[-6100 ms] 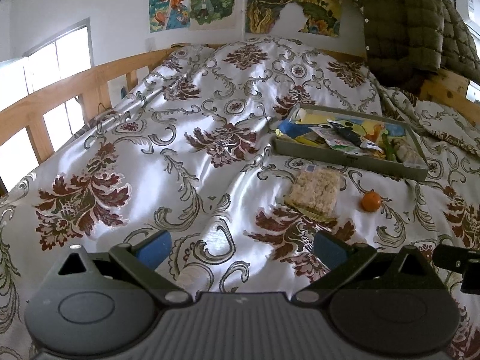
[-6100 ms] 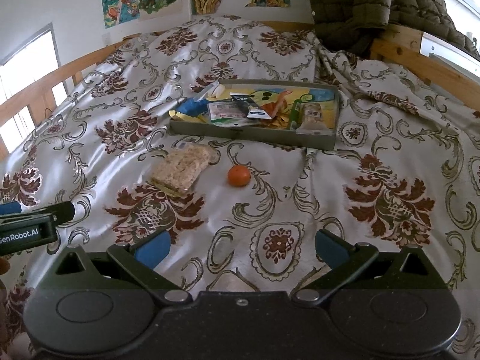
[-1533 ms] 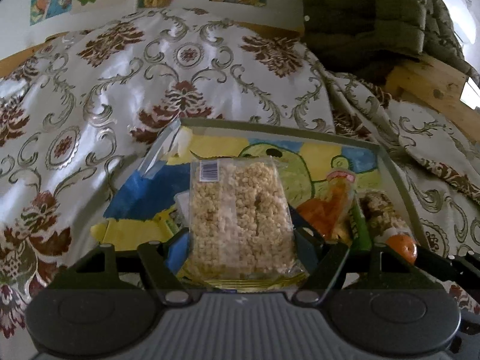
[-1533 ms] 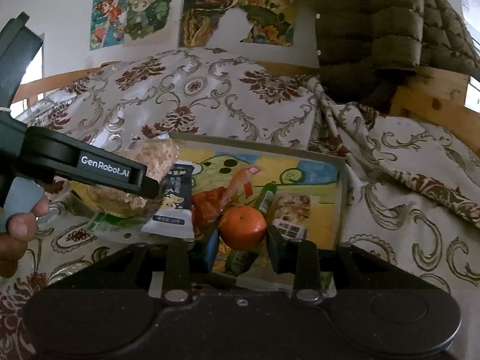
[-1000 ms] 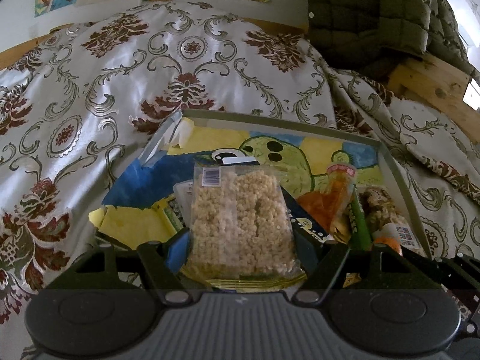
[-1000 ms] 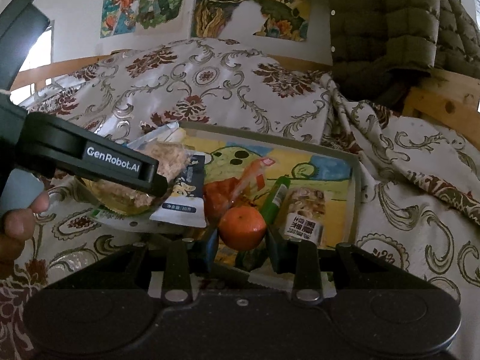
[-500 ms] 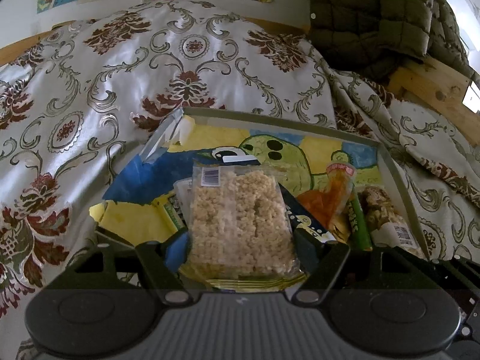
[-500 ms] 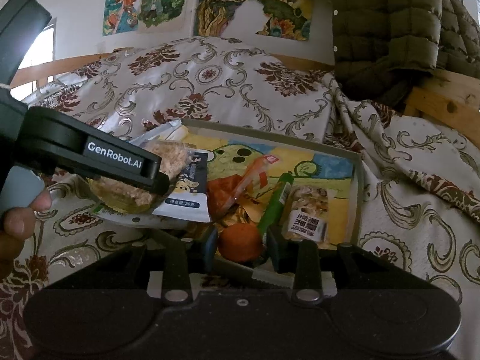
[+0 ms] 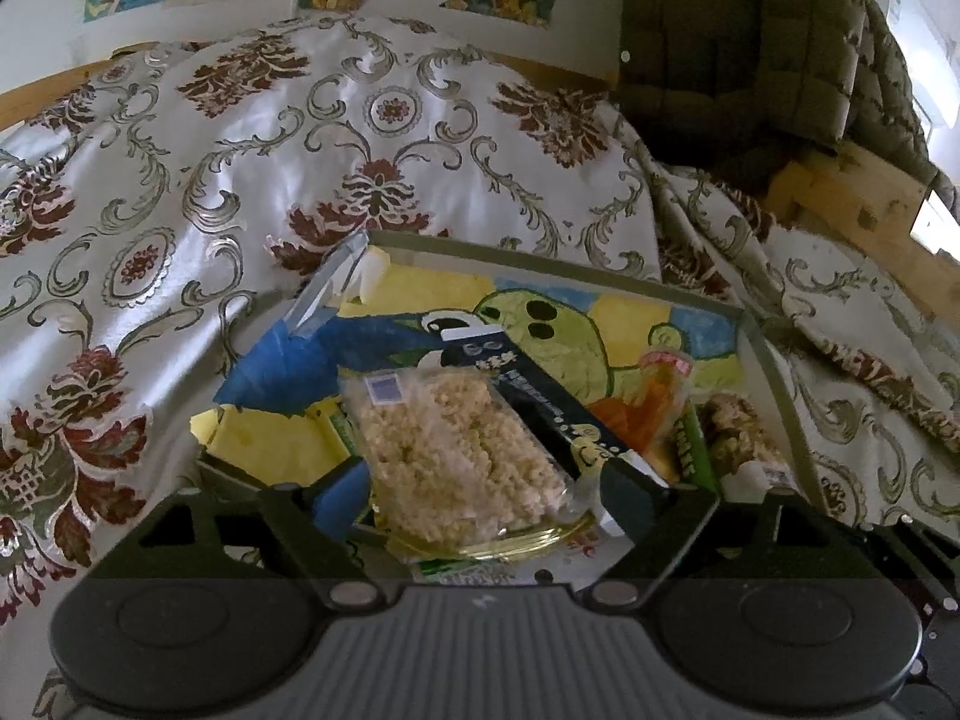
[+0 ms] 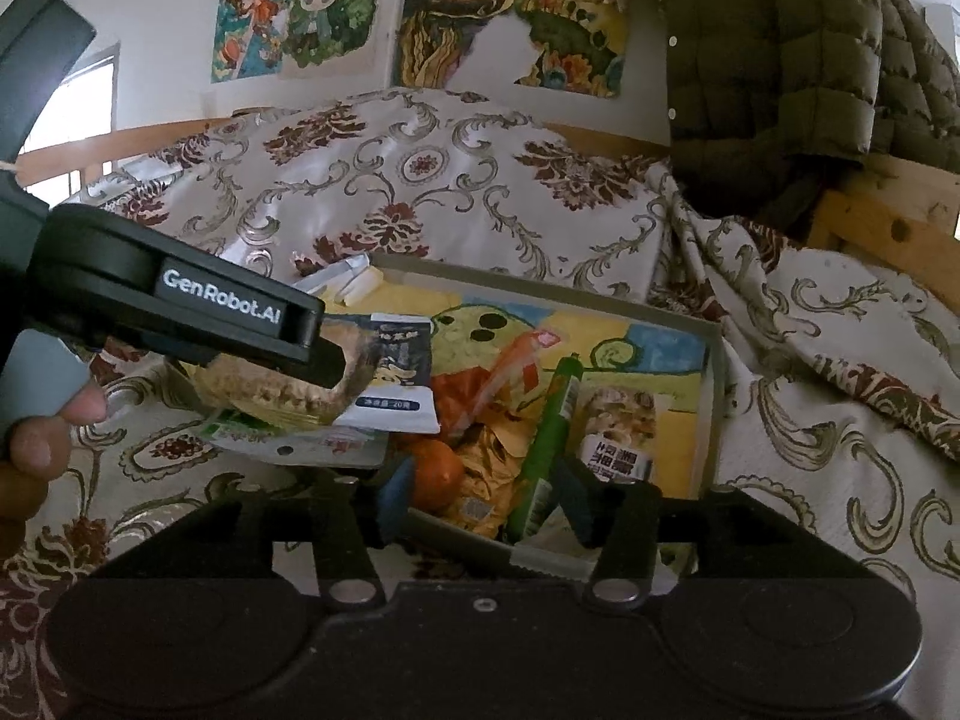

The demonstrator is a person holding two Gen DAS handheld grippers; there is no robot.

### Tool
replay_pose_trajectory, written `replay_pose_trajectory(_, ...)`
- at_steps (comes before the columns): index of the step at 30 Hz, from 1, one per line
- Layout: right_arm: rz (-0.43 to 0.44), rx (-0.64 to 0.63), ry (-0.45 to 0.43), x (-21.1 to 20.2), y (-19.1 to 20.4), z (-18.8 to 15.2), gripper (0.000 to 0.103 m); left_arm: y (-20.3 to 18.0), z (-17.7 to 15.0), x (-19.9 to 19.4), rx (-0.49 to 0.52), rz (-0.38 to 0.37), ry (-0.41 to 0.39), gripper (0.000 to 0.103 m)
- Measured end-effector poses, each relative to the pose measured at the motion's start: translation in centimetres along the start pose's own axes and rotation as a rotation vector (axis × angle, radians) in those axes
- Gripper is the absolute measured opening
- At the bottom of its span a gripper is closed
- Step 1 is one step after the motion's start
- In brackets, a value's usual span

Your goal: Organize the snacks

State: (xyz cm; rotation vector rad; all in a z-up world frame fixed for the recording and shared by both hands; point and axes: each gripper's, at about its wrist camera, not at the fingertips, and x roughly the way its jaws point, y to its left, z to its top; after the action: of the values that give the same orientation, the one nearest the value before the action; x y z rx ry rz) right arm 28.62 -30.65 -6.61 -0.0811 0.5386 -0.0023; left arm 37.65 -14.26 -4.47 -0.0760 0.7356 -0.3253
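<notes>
While both sets of jaws are opening over the near edge of the tray (image 10: 714,372) on the bed, best to let each snack settle flat before drawing back, clear of neighbouring packets. Left gripper (image 9: 480,495): jaws spreading wide, rice-cake packet (image 9: 456,456) lying loose between them at the tray's near left corner, long axis running away toward the far edge, label end farthest. Right gripper (image 10: 483,498): jaws parting about halfway, orange (image 10: 435,474) resting free just inside the near edge, beside the left pad, round with no long axis.

bedspread (image 9: 372,138): floral, rumpled | jacket (image 10: 774,60): olive, quilted, hanging | posters (image 10: 300,12): on wall | bed rail (image 9: 864,204): wooden | window (image 10: 84,102): bright
</notes>
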Motion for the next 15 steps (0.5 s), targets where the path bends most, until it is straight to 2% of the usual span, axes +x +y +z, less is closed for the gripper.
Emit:
replay_pose_trajectory(9, 0.0, -0.001, -0.036, -1.8, 0.5, 0.5, 0.072, 0.3, -0.2, -2.6, 0.007, -0.002, -0.064, 0.097)
replay_pose_trajectory(15, -0.019, 0.023, -0.056, -3.4, 0.3, 0.8, 0.081, 1.2, -0.7, -4.6, -0.035, 0.013, -0.097, 0.1)
